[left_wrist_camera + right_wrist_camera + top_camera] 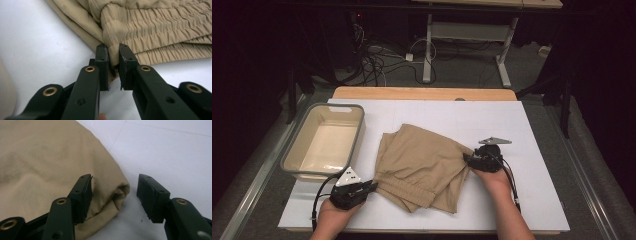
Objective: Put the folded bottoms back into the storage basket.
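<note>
Folded tan shorts [422, 165] lie in the middle of the white table top [532, 200], elastic waistband toward the front. At the waistband's left corner [113, 53] my left gripper [371, 186] is shut on the cloth; its jaws pinch the gathered edge. On the opposite side my right gripper [466, 158] is open. A folded corner of the shorts [117, 192] lies between its spread jaws, beside the left one and apart from the right one.
A grey-rimmed cream tub [324, 141] stands empty at the table's left. Bare white surface lies to the right of the shorts and behind them. Beyond the far wooden edge [424, 93] are cables and desk legs on the floor.
</note>
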The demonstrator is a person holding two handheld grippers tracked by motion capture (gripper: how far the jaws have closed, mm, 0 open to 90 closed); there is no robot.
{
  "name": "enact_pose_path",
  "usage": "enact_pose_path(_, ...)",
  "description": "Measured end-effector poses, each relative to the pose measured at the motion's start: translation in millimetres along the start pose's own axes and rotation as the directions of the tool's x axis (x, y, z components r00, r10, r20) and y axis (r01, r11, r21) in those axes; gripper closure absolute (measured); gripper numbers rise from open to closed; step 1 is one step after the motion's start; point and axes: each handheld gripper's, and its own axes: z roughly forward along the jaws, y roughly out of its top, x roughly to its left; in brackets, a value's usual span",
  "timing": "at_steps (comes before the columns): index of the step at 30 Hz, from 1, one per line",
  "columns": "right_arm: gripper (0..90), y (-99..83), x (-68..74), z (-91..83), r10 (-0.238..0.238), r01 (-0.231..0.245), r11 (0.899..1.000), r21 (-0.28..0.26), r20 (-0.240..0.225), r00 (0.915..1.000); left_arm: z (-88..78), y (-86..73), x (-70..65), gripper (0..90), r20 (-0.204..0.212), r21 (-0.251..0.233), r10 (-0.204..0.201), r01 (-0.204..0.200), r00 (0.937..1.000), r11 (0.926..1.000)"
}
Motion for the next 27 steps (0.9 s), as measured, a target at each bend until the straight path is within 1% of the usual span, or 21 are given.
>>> enact_pose_path(2,47.7,-0.2,3.6,0.4,-0.017,0.017,1.0,0.007,0.014,0.9998,0.0,-0.1,-0.3,78.3,-0.001,-0.001,0.002,-0.002,1.0,1.0)
enact_pose_path(3,47.7,-0.2,3.6,0.4,-0.017,0.017,1.0,0.007,0.014,0.9998,0.0,-0.1,-0.3,78.3,-0.001,-0.001,0.002,-0.002,1.0,1.0)
enact_pose_path(4,51.0,-0.6,6.5,1.5,-0.031,0.031,1.0,0.003,0.027,0.9991,-0.1,0.0,0.2,78.2,0.002,0.0,0.0,0.0,1.0,1.0)
enact_pose_path(5,51.0,-0.6,6.5,1.5,-0.031,0.031,1.0,0.003,0.027,0.9991,-0.1,0.0,0.2,78.2,0.002,0.0,0.0,0.0,1.0,1.0)
enact_pose_path(6,61.4,-1.0,10.4,2.5,-0.041,0.041,0.999,-0.006,0.005,0.9991,-0.2,-0.1,0.3,78.2,0.003,0.0,0.0,0.0,1.0,1.0)
enact_pose_path(7,65.1,-1.5,12.1,3.6,-0.05,0.05,0.999,-0.015,0.001,0.9987,-0.3,-0.2,0.2,78.2,0.002,-0.001,0.002,-0.002,1.0,1.0)
enact_pose_path(8,65.1,-1.5,12.1,3.6,-0.05,0.05,0.999,-0.015,0.001,0.9987,-0.3,-0.2,-0.2,78.2,0.001,-0.001,0.005,-0.005,1.0,1.0)
enact_pose_path(9,69.8,-1.8,14.7,4.1,-0.054,0.054,0.998,-0.016,-0.005,0.9985,-0.3,-0.2,-0.2,78.2,0.002,-0.001,0.006,-0.006,1.0,1.0)
enact_pose_path(10,78.8,-2.0,18.1,5.2,-0.083,0.083,0.996,-0.024,-0.026,0.9962,-0.3,-0.1,0.8,78.2,0.009,-0.001,0.0,0.0,1.0,1.0)
enact_pose_path(12,81.0,-2.3,18.0,5.3,-0.092,0.091,0.995,-0.028,-0.034,0.9952,-0.3,-0.1,0.6,78.2,0.008,0.0,0.002,-0.002,1.0,1.0)
enact_pose_path(13,81.8,-2.5,17.1,5.4,-0.088,0.087,0.996,-0.029,-0.043,0.9952,-0.2,-0.2,0.3,78.2,0.007,-0.001,0.002,-0.002,1.0,1.0)
enact_pose_path(14,81.8,-2.5,17.1,5.4,-0.088,0.087,0.996,-0.029,-0.043,0.9952,-0.2,-0.2,0.3,78.2,0.007,-0.001,0.002,-0.002,1.0,1.0)
enact_pose_path(15,84.1,-3.0,16.5,5.2,-0.088,0.086,0.996,-0.032,-0.055,0.9946,-0.2,-0.2,0.3,78.2,0.006,0.0,0.002,-0.002,1.0,1.0)
enact_pose_path(17,84.5,-3.3,17.0,4.9,-0.087,0.086,0.996,-0.032,-0.054,0.9947,-0.2,-0.2,0.0,78.3,0.004,-0.001,0.003,-0.003,1.0,1.0)
enact_pose_path(18,85.1,-4.0,18.5,4.6,-0.1,0.098,0.994,-0.037,-0.046,0.9939,-0.3,-0.4,-0.6,78.2,0.0,-0.001,0.007,-0.007,1.0,1.0)
enact_pose_path(19,85.1,-4.0,18.5,4.6,-0.1,0.098,0.994,-0.037,-0.046,0.9939,-0.3,-0.4,-0.6,78.3,0.0,-0.001,0.007,-0.007,1.0,1.0)
enact_pose_path(21,85.5,-4.4,18.9,4.3,-0.116,0.114,0.992,-0.045,-0.044,0.9923,-0.3,-0.6,-3.0,78.3,-0.017,-0.004,0.021,-0.021,0.9996,0.9998)
enact_pose_path(24,85.7,-4.9,19.1,3.7,-0.115,0.113,0.992,-0.049,-0.045,0.9923,-0.2,-0.6,-4.7,78.4,-0.029,-0.004,0.03,-0.03,0.9991,0.9995)
enact_pose_path(27,85.7,-5.4,19.6,3.1,-0.122,0.12,0.991,-0.056,-0.042,0.9916,-0.3,-0.6,-4.5,78.4,-0.028,-0.003,0.029,-0.029,0.9992,0.9996)
